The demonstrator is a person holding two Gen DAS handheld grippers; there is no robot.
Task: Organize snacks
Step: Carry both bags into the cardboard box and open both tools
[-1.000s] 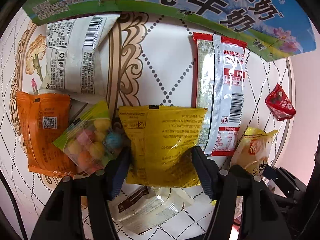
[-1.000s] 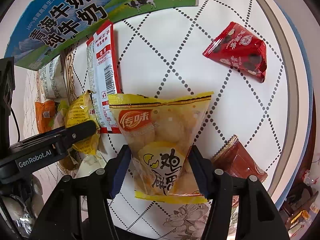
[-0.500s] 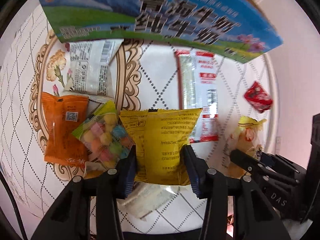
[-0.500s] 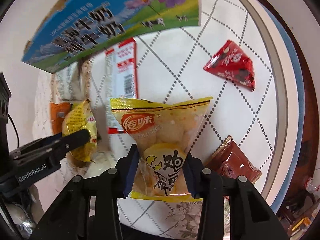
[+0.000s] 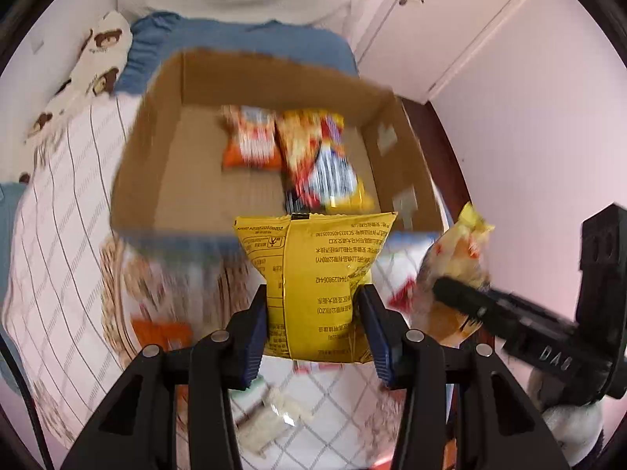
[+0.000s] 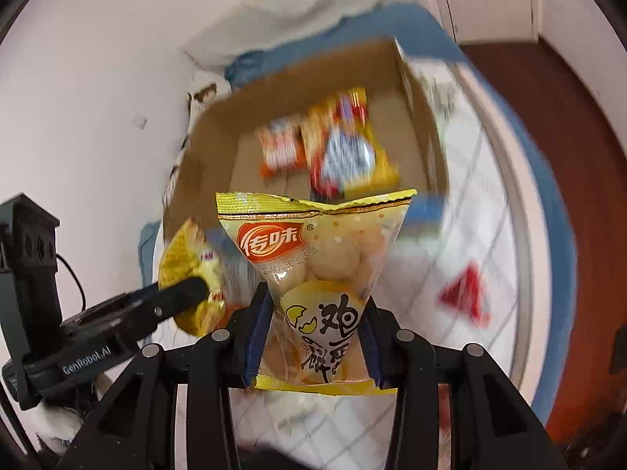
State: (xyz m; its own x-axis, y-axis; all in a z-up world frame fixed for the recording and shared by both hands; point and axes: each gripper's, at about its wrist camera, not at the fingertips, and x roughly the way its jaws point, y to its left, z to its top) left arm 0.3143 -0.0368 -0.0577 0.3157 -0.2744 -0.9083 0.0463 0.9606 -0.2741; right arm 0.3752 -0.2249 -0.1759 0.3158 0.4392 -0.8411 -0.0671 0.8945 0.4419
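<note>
My left gripper (image 5: pixel 315 329) is shut on a yellow snack bag (image 5: pixel 313 270), held up in the air with its printed back facing the camera. My right gripper (image 6: pixel 313 337) is shut on a clear-and-yellow bag of egg crisps (image 6: pixel 313 258), also lifted. Each gripper shows in the other's view: the right one (image 5: pixel 462 297) with its bag at the right, the left one (image 6: pixel 184 293) with its yellow bag at the left. Ahead stands an open cardboard box (image 5: pixel 168 180) (image 6: pixel 207 145) holding an orange packet (image 5: pixel 250 141) and a yellow-red packet (image 5: pixel 317 156).
Below lies the round patterned table (image 5: pixel 337 399) with blurred snack packets, an orange one (image 5: pixel 156 333) and a red triangular one (image 6: pixel 466 293). Behind the box is a bed with a blue blanket (image 5: pixel 243 39) and a bear-print pillow (image 5: pixel 98 62). Pink walls and a door (image 5: pixel 450 19) stand on the right.
Both grippers closed on their bags and lifted them off the table. The views tilted up, so the inside of the box and the bed now show.
</note>
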